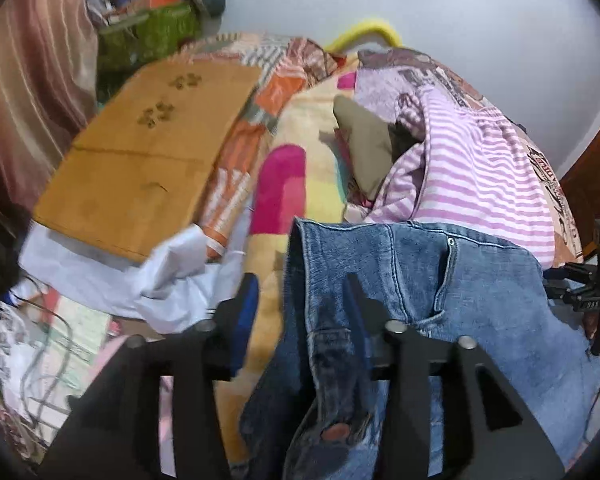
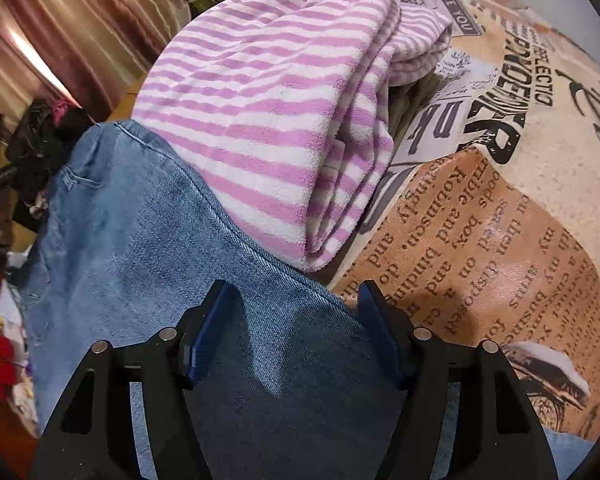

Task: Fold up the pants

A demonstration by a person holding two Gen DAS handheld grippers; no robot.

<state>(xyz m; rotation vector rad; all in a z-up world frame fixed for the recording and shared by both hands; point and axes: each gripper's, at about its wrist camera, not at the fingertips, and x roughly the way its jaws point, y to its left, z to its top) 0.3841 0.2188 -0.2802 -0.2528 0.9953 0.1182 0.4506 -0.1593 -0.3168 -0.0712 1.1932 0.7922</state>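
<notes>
Blue jeans [image 1: 480,300] lie folded on the bed, waistband edge and a pocket rivet facing up. My left gripper [image 1: 300,286] stands open over their left edge: one blue pad hangs over the blanket, the other over the denim, neither pressing on cloth. In the right wrist view the jeans [image 2: 140,240] spread across the lower left. My right gripper [image 2: 296,312] is open above them, with flat denim showing in the gap and the pads clear of it. That right gripper [image 1: 596,288] also shows at the far right edge of the left wrist view.
A purple-and-white striped cloth [image 2: 280,120] lies folded right behind the jeans on a printed bed sheet [image 2: 480,260]. A flat cardboard sheet [image 1: 148,160], a white cloth [image 1: 172,276], an olive garment [image 1: 364,144] and a colourful blanket [image 1: 284,184] lie to the left. Cables [image 1: 40,340] trail at the bed's left side.
</notes>
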